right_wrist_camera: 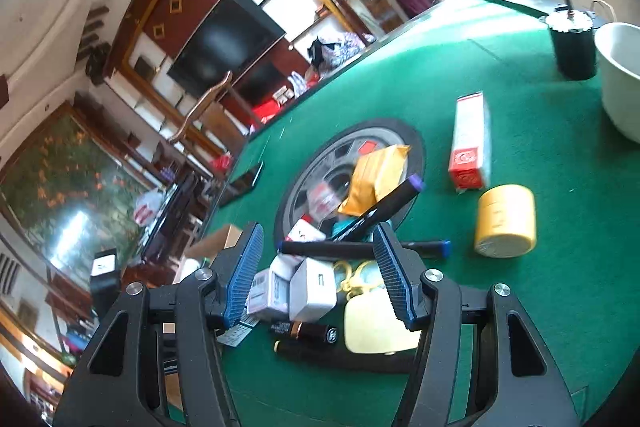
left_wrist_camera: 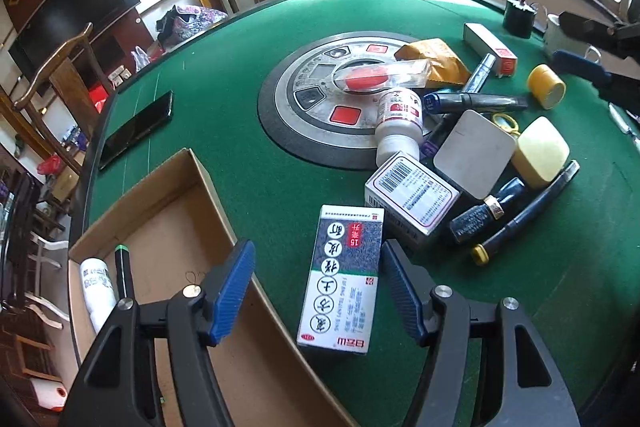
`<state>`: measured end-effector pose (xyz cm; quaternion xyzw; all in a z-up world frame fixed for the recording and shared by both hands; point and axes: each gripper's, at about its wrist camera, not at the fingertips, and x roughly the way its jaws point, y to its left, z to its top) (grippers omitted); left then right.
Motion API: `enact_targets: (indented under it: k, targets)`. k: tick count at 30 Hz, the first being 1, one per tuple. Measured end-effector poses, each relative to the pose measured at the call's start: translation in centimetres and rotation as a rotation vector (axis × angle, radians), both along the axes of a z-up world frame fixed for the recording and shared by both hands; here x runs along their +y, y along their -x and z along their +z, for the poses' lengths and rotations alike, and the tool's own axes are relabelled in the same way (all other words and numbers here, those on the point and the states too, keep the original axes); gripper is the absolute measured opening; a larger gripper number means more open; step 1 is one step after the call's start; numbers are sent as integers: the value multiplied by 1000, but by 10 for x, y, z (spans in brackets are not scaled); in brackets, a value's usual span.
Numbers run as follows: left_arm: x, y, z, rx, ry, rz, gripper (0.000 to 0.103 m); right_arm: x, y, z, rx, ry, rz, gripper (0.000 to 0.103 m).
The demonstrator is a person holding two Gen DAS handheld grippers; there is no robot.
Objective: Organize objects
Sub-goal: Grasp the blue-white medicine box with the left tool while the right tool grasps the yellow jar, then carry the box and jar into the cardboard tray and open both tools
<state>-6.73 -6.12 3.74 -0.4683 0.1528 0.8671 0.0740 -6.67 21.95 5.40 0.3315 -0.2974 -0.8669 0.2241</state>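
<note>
My left gripper (left_wrist_camera: 320, 291) is open and hangs over the green table (left_wrist_camera: 240, 39). A blue-and-white medicine box (left_wrist_camera: 342, 279) lies flat between its fingers, with a gap showing at the left pad. To its left stands an open cardboard box (left_wrist_camera: 168, 227) holding a white bottle (left_wrist_camera: 94, 283) and a black pen (left_wrist_camera: 124, 271). My right gripper (right_wrist_camera: 320, 279) is open and empty above the pile: a white cube (right_wrist_camera: 314, 289), a black marker (right_wrist_camera: 360, 249) and a pale yellow case (right_wrist_camera: 376, 323).
More clutter lies around the round centre console (left_wrist_camera: 288, 123): a white pill bottle (left_wrist_camera: 400, 119), a barcode box (left_wrist_camera: 412, 195), a yellow jar (right_wrist_camera: 506, 221), a red-and-white carton (right_wrist_camera: 470, 143). A phone (left_wrist_camera: 136, 129) lies at the left; a white mug (right_wrist_camera: 620, 79) and black cylinder (right_wrist_camera: 572, 43) stand at the far side.
</note>
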Motion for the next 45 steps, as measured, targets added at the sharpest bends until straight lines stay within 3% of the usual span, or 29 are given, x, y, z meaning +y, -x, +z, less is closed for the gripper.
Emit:
enact_targets:
  k: [7, 8, 10, 12, 16, 21, 28, 30, 31, 38, 45]
  targets:
    - [19, 1, -13, -41, 10, 23, 65, 37, -1, 5, 4, -23, -114, 58]
    - [22, -1, -13, -44, -6, 34, 59, 41, -1, 6, 1, -51, -143, 58]
    - [29, -7, -15, -50, -7, 52, 39, 49, -2, 6, -2, -93, -180, 57]
    - [32, -9, -15, -51, -30, 73, 36, 55, 0, 5, -27, -169, -233, 57]
    - [37, -9, -16, -47, -11, 94, 36, 63, 5, 1, -94, -276, -297, 57]
    - [30, -4, -19, -68, -59, 147, 36, 60, 16, -16, -197, -310, -258, 57]
    - [27, -2, -20, -86, -117, 152, 34, 47, 19, -34, -246, -389, -235, 57]
    - [26, -4, -20, -86, -137, 145, 34, 45, 19, -34, -228, -418, -244, 50]
    - [26, -5, -19, -81, -147, 139, 34, 45, 18, -34, -224, -415, -238, 40]
    - [10, -6, -8, -39, -266, 128, 33, 43, 16, -33, -213, -406, -236, 39]
    - [-14, -4, 9, -4, -390, 147, 34, 43, 8, -18, -128, -390, -268, 39]
